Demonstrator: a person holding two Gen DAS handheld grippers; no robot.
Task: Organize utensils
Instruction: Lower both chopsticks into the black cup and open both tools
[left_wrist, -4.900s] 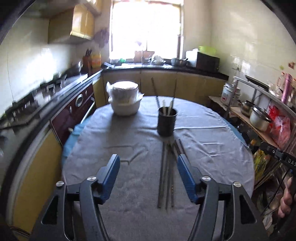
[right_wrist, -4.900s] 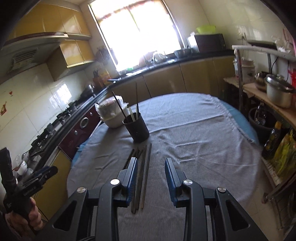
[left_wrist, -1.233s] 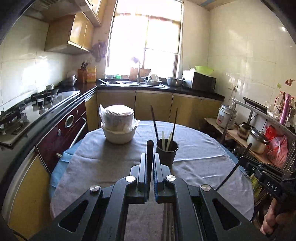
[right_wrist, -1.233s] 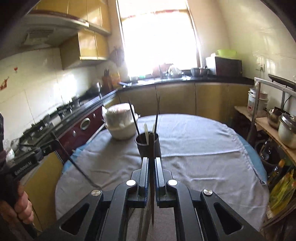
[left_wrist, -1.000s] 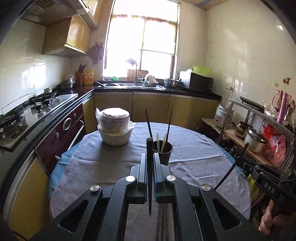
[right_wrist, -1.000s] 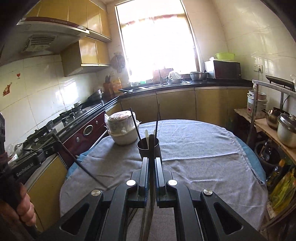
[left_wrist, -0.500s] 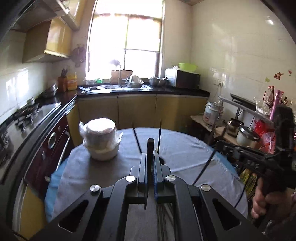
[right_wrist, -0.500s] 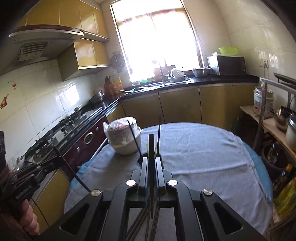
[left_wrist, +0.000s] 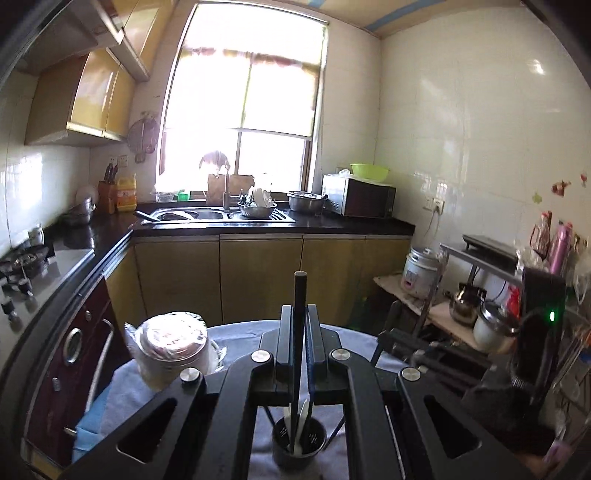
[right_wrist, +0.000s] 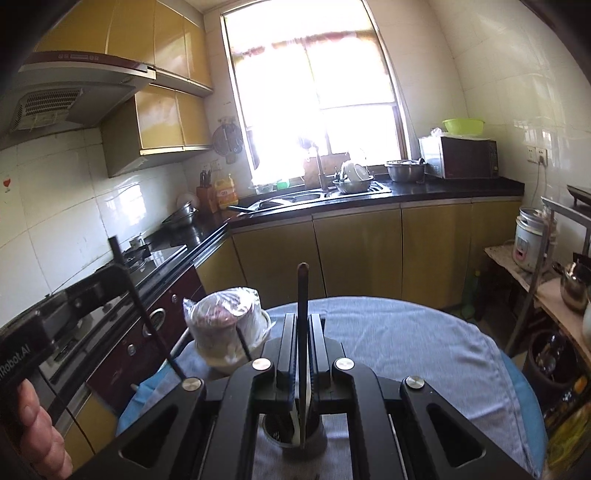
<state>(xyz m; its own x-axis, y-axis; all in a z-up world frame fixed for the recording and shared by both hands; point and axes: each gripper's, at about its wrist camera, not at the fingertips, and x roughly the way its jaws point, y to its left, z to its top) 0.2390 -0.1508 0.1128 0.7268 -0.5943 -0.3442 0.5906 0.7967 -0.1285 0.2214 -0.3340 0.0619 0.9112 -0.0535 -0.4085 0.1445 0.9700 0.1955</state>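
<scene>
Left gripper (left_wrist: 298, 325): jaws clamped on one dark chopstick (left_wrist: 299, 295), upright, tip over the dark utensil cup (left_wrist: 299, 448). Right gripper (right_wrist: 303, 332): jaws clamped on a second chopstick (right_wrist: 303, 291), tip down in the same cup. Cup on grey-clothed round table (right_wrist: 424, 343), near edge. Beyond, at left edge: plastic-wrapped bowl stack (right_wrist: 229, 317).

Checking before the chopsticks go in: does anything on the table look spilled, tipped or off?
Nothing stands out. The dark cup stands upright on the grey cloth, each gripper holds a chopstick above it, and the wrapped bowl sits level.
</scene>
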